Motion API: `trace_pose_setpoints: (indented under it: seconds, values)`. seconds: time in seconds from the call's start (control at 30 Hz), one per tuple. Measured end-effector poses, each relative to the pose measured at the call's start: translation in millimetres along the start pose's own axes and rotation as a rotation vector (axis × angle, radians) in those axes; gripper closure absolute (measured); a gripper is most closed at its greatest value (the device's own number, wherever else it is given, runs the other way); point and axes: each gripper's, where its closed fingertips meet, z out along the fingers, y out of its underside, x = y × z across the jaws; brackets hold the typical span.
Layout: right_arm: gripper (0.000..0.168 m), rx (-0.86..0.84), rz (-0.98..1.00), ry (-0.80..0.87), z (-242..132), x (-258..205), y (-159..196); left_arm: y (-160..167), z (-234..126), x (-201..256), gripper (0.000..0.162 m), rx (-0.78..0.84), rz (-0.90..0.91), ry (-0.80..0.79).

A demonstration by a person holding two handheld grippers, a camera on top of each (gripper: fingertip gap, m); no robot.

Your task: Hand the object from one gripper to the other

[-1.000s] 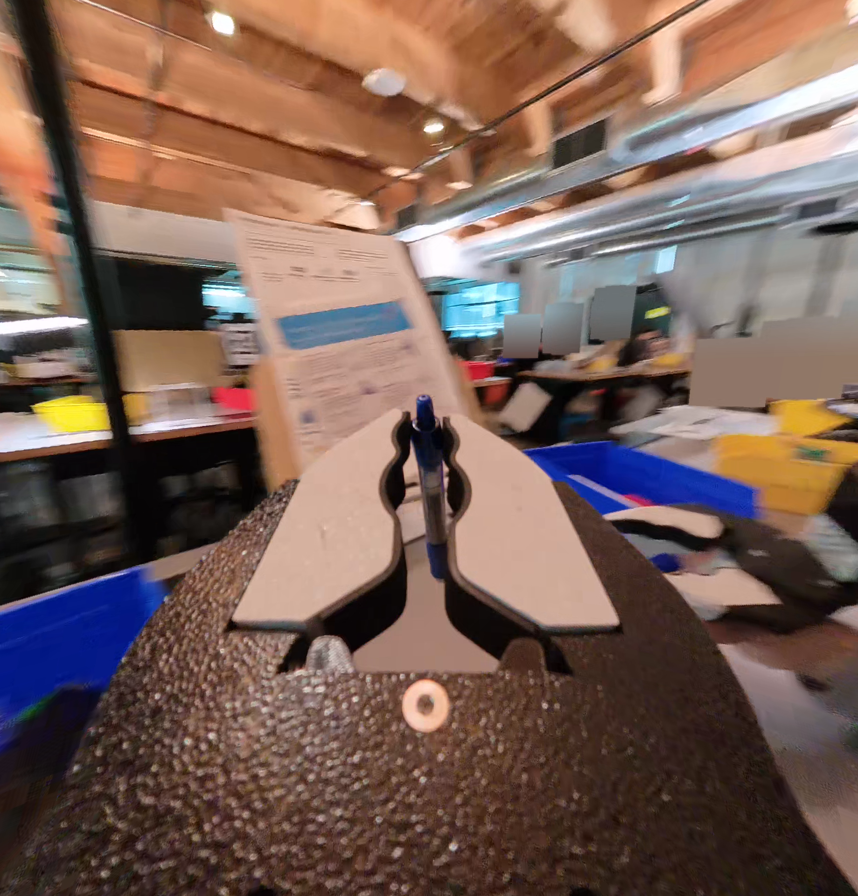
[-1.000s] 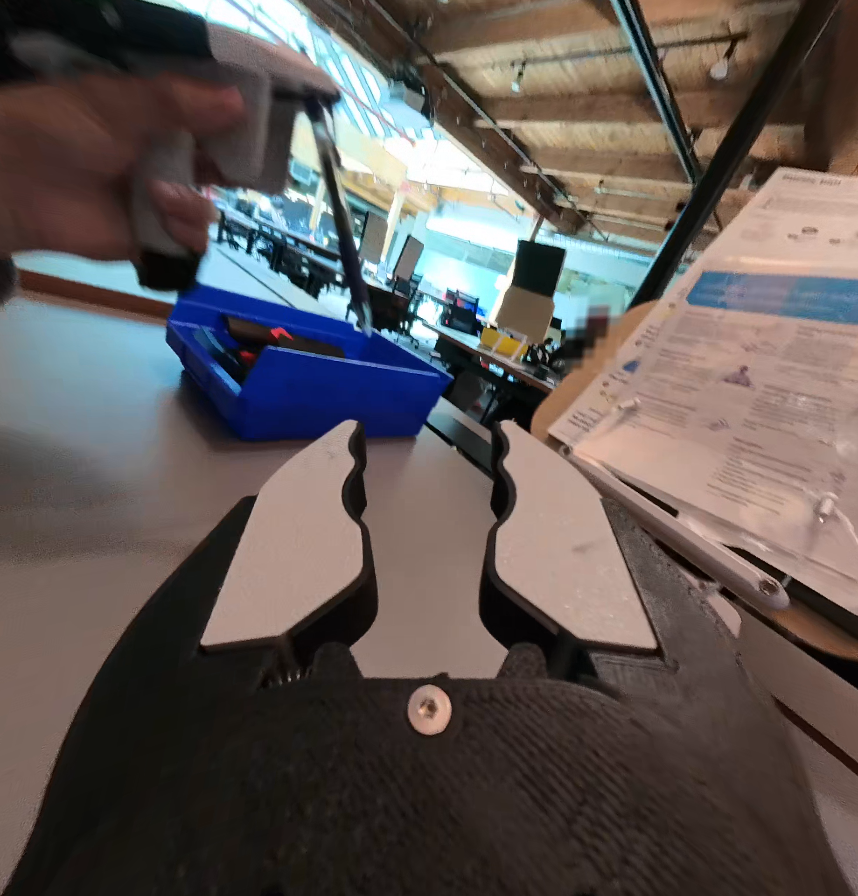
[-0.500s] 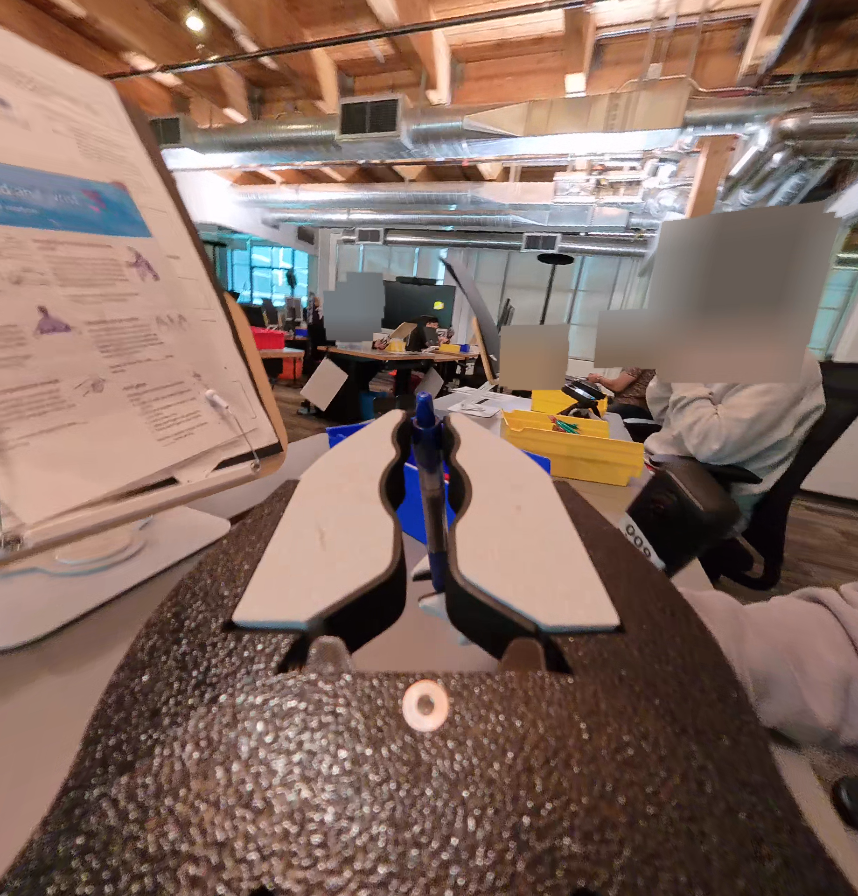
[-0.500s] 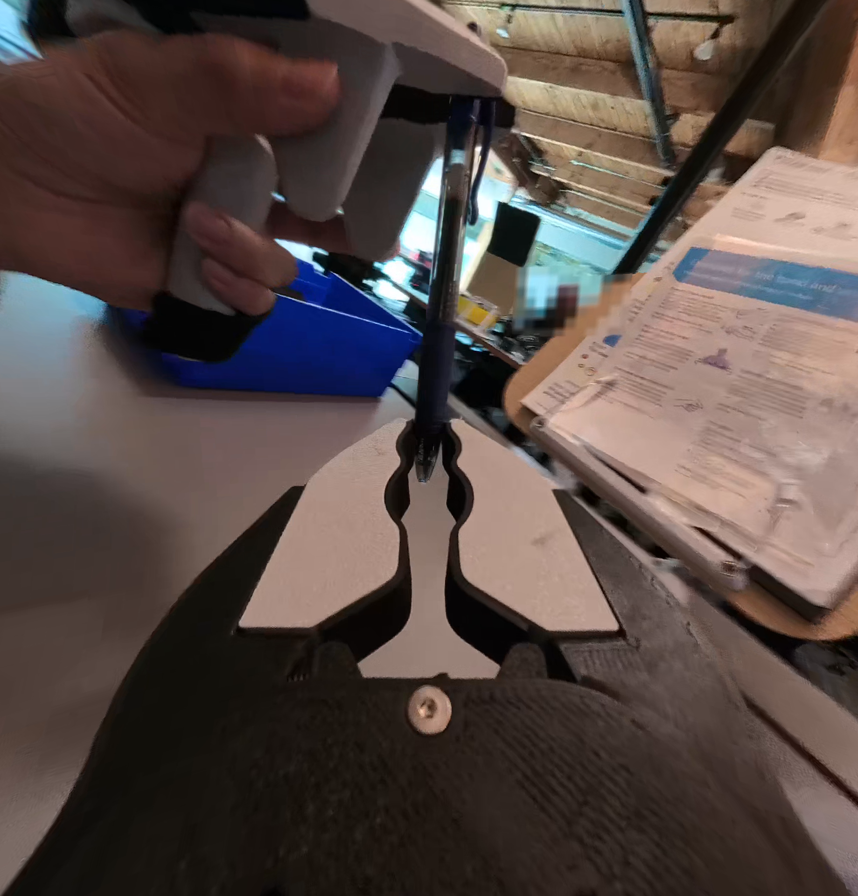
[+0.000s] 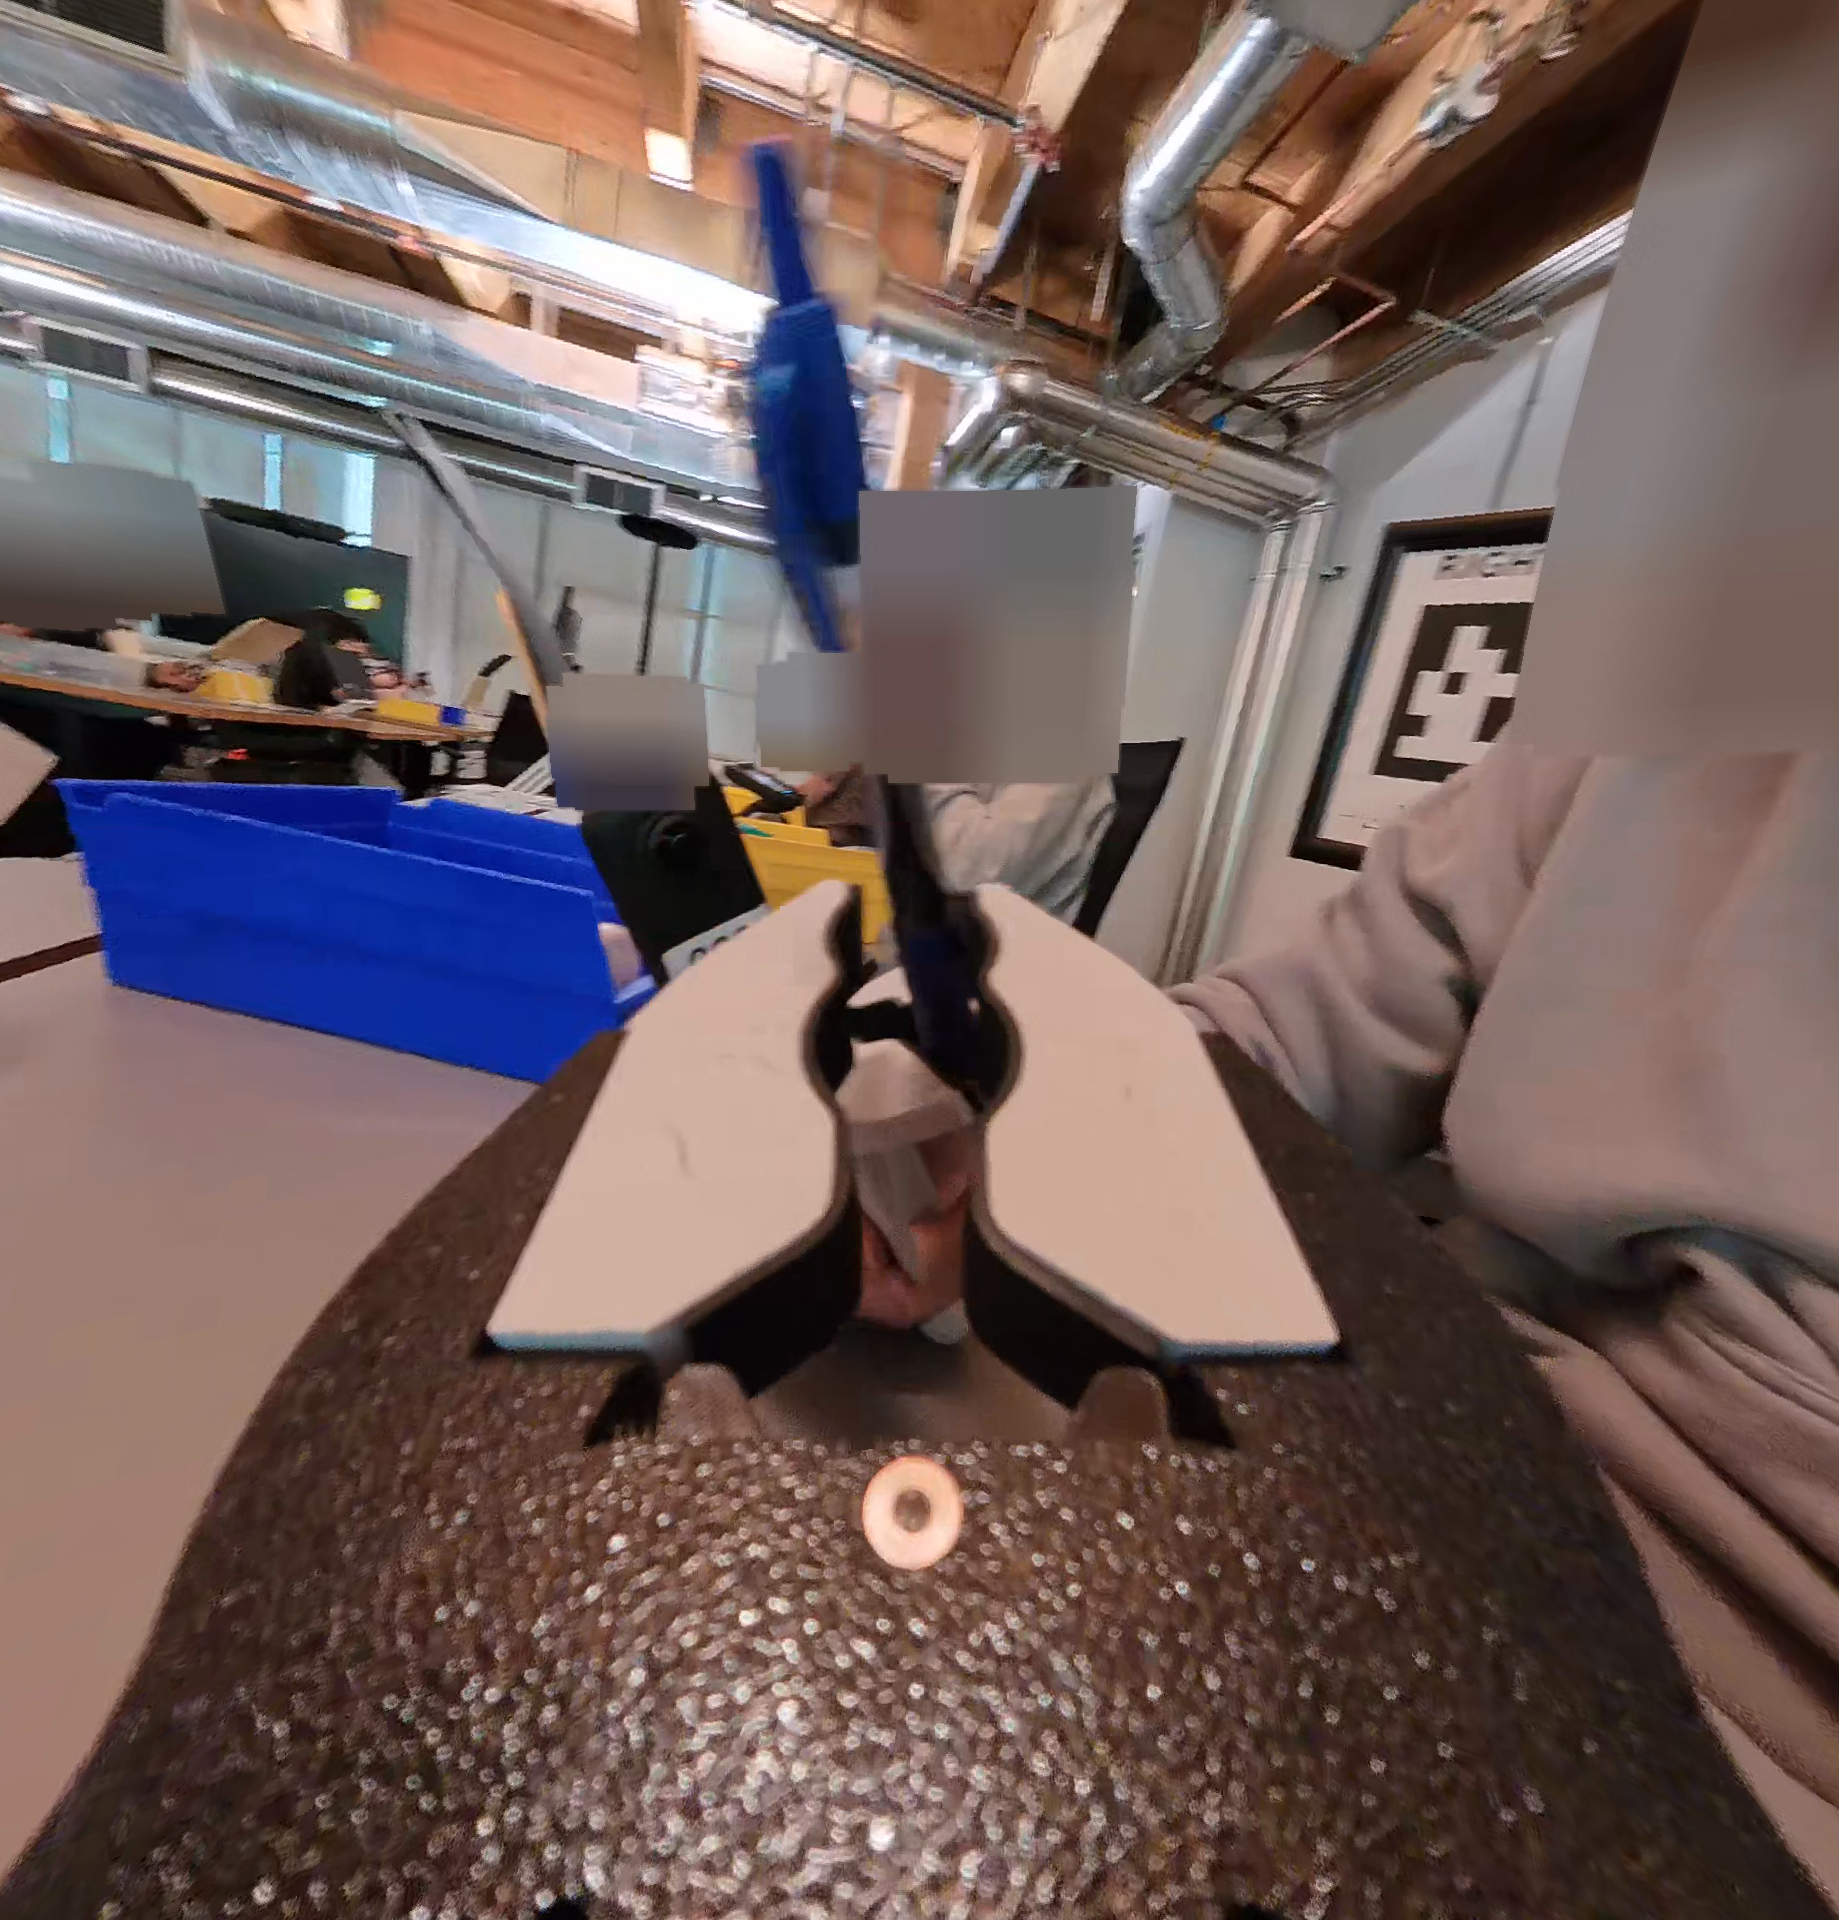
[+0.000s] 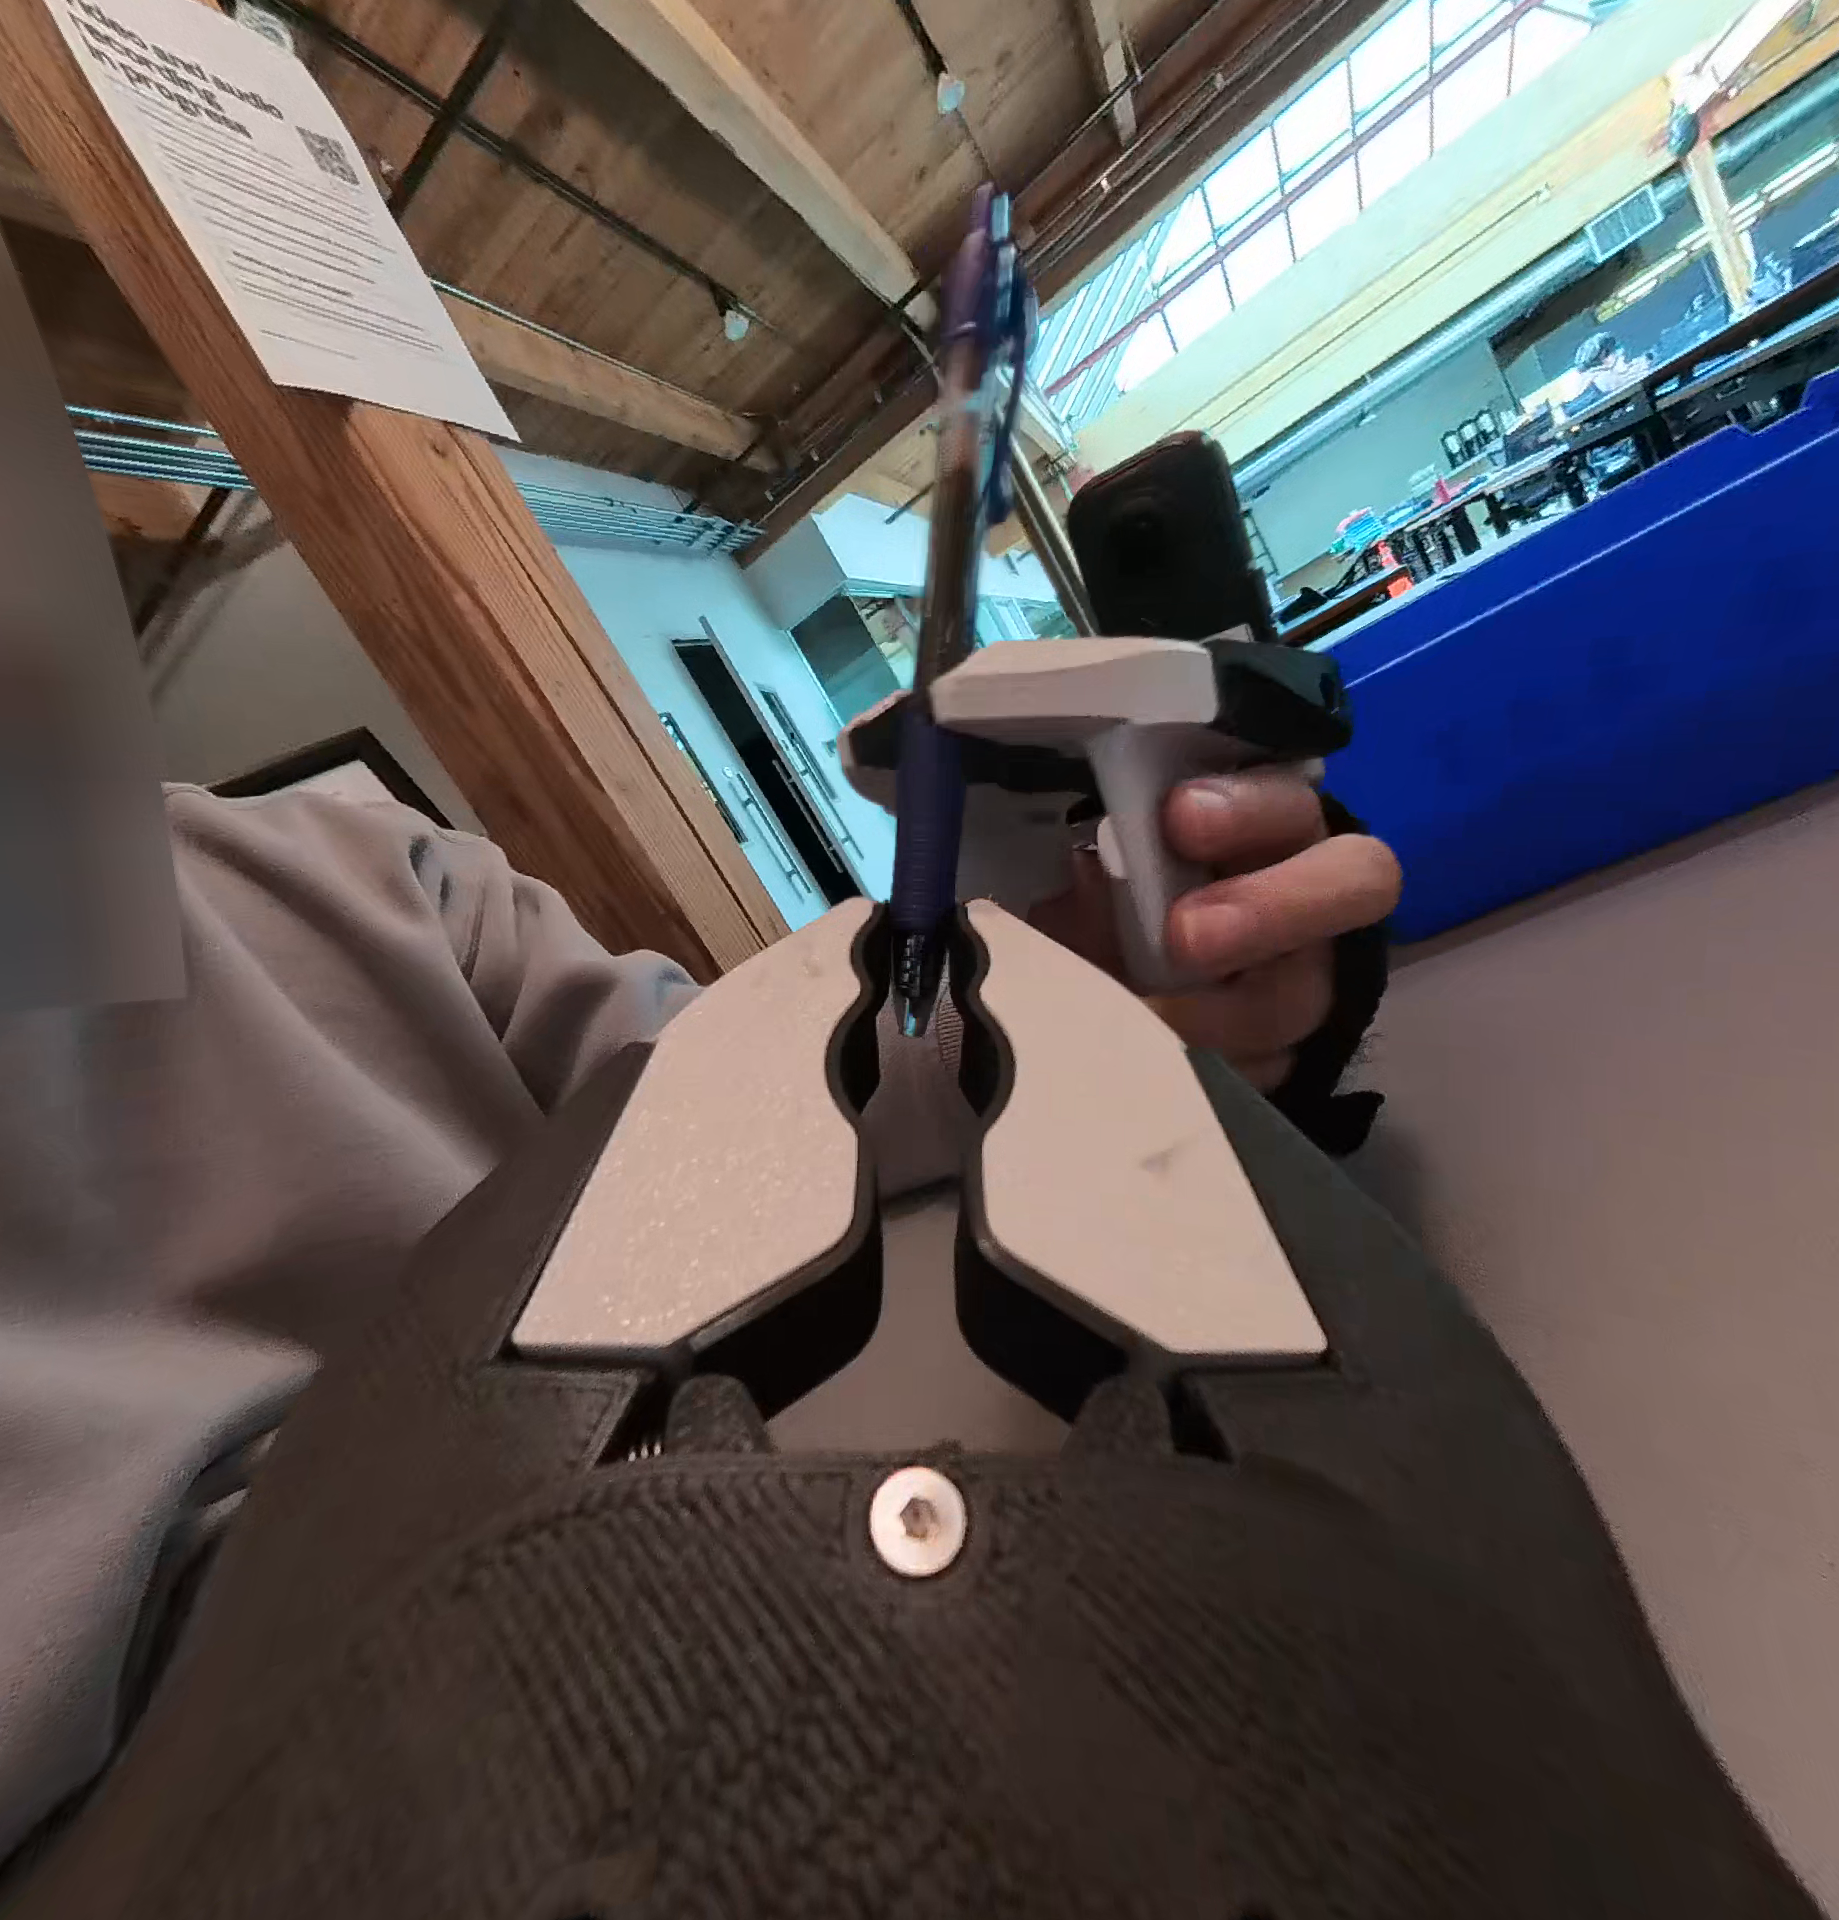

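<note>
A blue pen [image 6: 920, 821] stands nearly upright between the two grippers. My right gripper [image 6: 920, 935] is shut on the pen's lower tip, which sits in the notch at its fingertips. My left gripper [image 6: 920, 717], held by a hand [image 6: 1258, 883], sits higher on the pen with a finger on each side of the barrel. In the left wrist view the left gripper [image 5: 920, 935] has its jaws a little apart, wider than the pen [image 5: 936, 977]. The pen leans against the right-hand finger, and its blurred top rises toward the ceiling.
A blue bin [image 5: 354, 904] stands on the grey table [image 5: 219, 1195] to the left; it also shows in the right wrist view [image 6: 1621, 665]. A person's grey sleeve [image 5: 1517, 1039] is close on the right. A wooden post [image 6: 458, 582] bearing a paper sheet stands behind. Less than 4 cm separates the two grippers' tips.
The left jaws, shut tight on the pen before, have parted a little and the pen now leans in the gap. The right gripper stays shut on the tip. Both views have swung toward the person.
</note>
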Motion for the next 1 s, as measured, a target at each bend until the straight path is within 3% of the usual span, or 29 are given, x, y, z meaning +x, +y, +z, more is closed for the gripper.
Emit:
trace_pose_setpoints:
  seconds: [0.13, 0.2, 0.27, 0.33, 0.5, 0.57, 0.67, 0.77, 0.83, 0.93, 1.0]
  values:
    - [0.157, 0.029, -0.016, 0.038, -3.7, 4.8, -5.5, -1.1, -0.5, -1.9, 0.151, -0.011, 0.020, -0.019]
    - [0.153, 0.078, -0.137, 0.233, -13.3, 25.9, -15.8, 2.1, -1.8, -20.5, 0.151, -0.055, 0.072, -0.159]
    - [0.134, 0.115, -0.315, 0.405, -23.5, 35.5, -29.2, 2.2, -6.4, -43.0, 0.151, -0.081, 0.111, -0.342]
    - [0.138, 0.073, -0.526, 0.543, -30.9, 38.7, -34.8, 3.0, -8.0, -53.9, 0.151, -0.097, 0.105, -0.441]
    - [0.142, -0.113, -0.996, 0.820, -37.6, 44.2, -37.5, 2.0, 1.0, -52.4, 0.151, -0.096, 0.075, -0.469]
    - [0.158, -0.159, -1.121, 0.878, -37.8, 43.3, -38.9, 3.7, 2.7, -52.1, 0.151, -0.107, 0.075, -0.474]
    - [0.157, -0.224, -1.204, 0.930, -38.4, 43.8, -39.9, 3.5, 3.4, -51.3, 0.151, -0.108, 0.073, -0.473]
    - [0.158, -0.201, -1.090, 0.865, -34.7, 38.3, -41.1, -0.3, 4.7, -46.5, 0.151, -0.085, 0.090, -0.442]
    - [0.158, -0.070, -0.853, 0.676, -26.0, 23.3, -41.1, -6.3, 8.4, -35.4, 0.150, -0.039, 0.105, -0.365]
    - [0.158, 0.153, -0.411, 0.328, -22.1, -1.8, -49.7, -6.4, 11.8, -27.1, 0.127, -0.030, 0.119, -0.307]
    - [0.158, 0.207, -0.239, 0.201, -25.6, -6.8, -52.1, -4.9, 14.1, -21.7, 0.127, -0.028, 0.113, -0.264]
